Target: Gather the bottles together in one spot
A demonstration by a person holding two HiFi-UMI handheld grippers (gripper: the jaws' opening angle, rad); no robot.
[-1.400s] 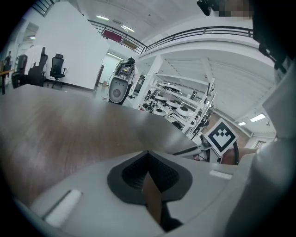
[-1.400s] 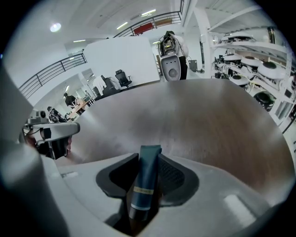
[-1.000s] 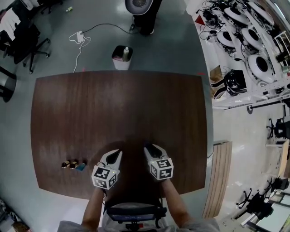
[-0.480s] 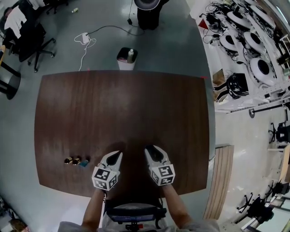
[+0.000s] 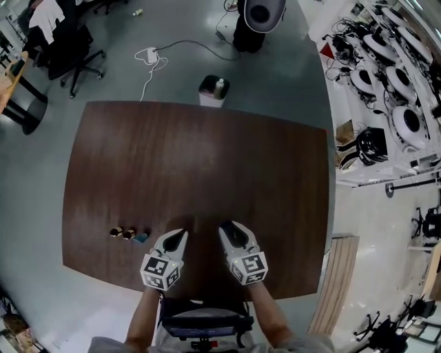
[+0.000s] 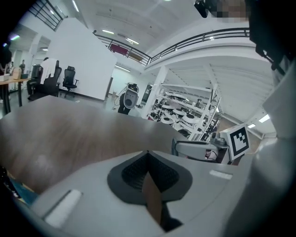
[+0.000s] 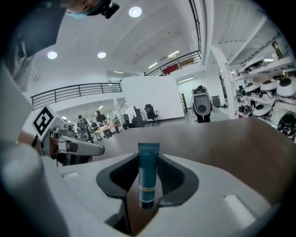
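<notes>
Three small bottles stand in a row near the table's (image 5: 207, 158) front left: two dark ones (image 5: 116, 232) (image 5: 128, 234) and a teal one (image 5: 141, 237). My left gripper (image 5: 178, 236) hovers just right of them, over the front edge. Its jaws are shut, with nothing between them (image 6: 148, 155). My right gripper (image 5: 231, 231) is beside it, shut on a small teal tube (image 7: 148, 178) with a dark cap. The tube stands upright between the pads (image 7: 169, 173). In the head view the tube is hidden by the jaws.
A white bin (image 5: 213, 92) with a bottle in it stands on the floor past the table's far edge. Office chairs (image 5: 72, 55) are at the far left, and a white robot base (image 5: 258, 17) at the far middle. Equipment shelves (image 5: 386, 76) and a wooden pallet (image 5: 339, 276) are at the right.
Both grippers have drawn nearer to the row of bottles at the left, over the table. The right one still grips the tube and the left one stays shut.
</notes>
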